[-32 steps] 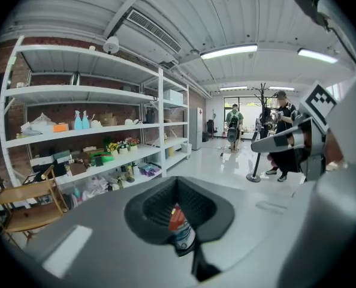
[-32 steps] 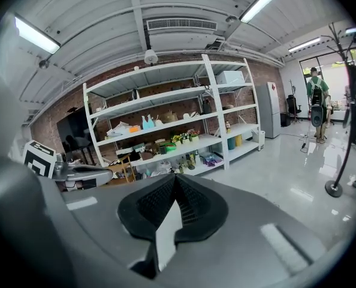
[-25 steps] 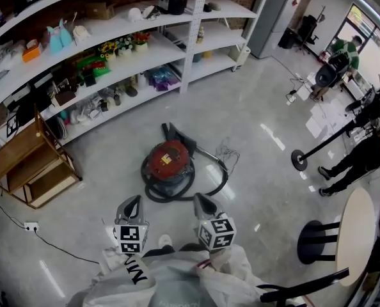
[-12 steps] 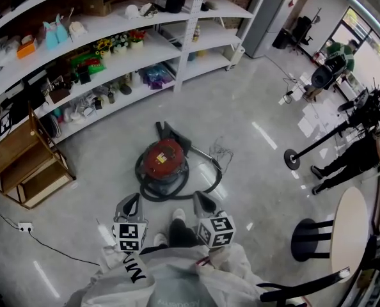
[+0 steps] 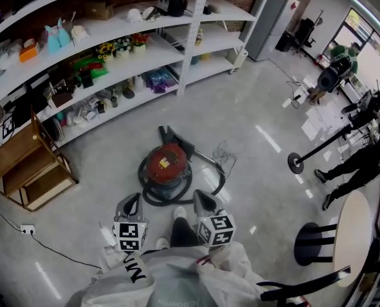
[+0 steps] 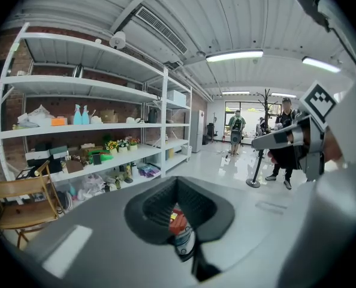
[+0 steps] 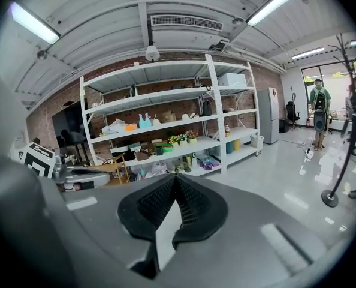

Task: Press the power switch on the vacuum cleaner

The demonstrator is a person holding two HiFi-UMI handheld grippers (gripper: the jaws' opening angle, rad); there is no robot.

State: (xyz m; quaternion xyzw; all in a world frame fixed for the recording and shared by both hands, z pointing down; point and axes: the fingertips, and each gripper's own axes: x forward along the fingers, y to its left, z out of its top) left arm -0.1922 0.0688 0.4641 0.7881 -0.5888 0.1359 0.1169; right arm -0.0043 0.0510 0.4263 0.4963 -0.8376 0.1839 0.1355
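While on glossy grey floor (image 5: 254,101), round red vacuum cleaner (image 5: 167,164)

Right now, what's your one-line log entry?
vacuum cleaner: on floor, untouched | left hand-held gripper: shut, empty | right hand-held gripper: shut, empty

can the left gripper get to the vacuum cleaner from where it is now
Probably not yet. The left gripper is held up by the person's body, while the vacuum cleaner sits on the floor ahead. Nothing blocks the way; a step forward and a bend down should do.
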